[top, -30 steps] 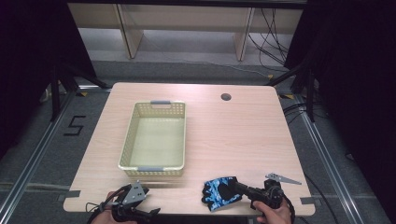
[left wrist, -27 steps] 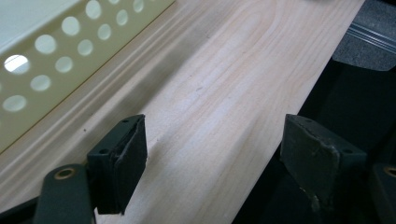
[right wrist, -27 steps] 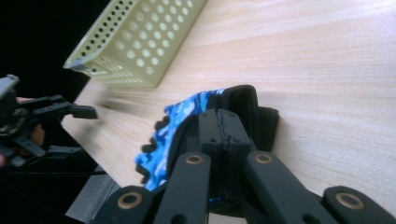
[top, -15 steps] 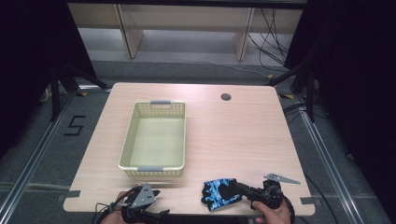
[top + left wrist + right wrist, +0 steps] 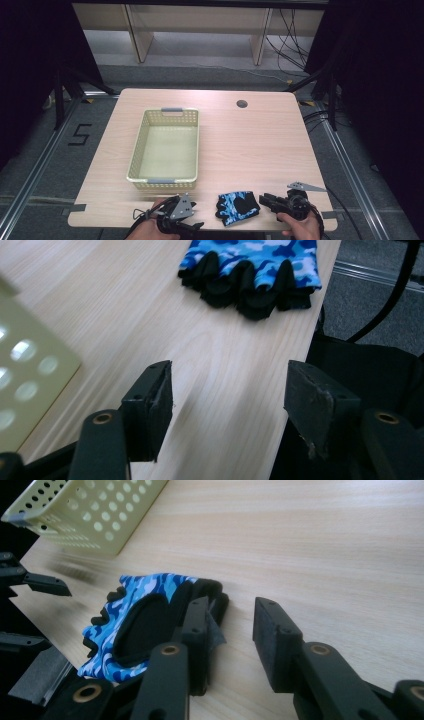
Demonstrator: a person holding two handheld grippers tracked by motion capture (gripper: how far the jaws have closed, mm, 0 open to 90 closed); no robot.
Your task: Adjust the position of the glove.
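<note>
at the near edge of the desk (image 5: 260,150) the glove (image 5: 237,207) lies flat, outside the empty basket (image 5: 165,145). right tool (image 5: 266,200), jaws just parting, grips nothing; left tool (image 5: 196,226), narrowing, is empty. binning remains.

Left hand-held gripper (image 5: 192,225) closing, right hand-held gripper (image 5: 264,200) opening, both unclamped.

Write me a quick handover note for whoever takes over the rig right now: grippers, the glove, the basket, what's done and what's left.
Right gripper: jaws have just been opening, parted beside the glove's cuff end, no grip on it.
Left gripper: jaws have been closing a little but are open with nothing between them, aimed at the glove's finger end.
Glove: flat near the table's front edge, between the two grippers.
Basket: left of centre on the table, holding nothing.
Done: glove let go.
Left: probably pick the glove up with the left gripper and put it in the basket.
</note>
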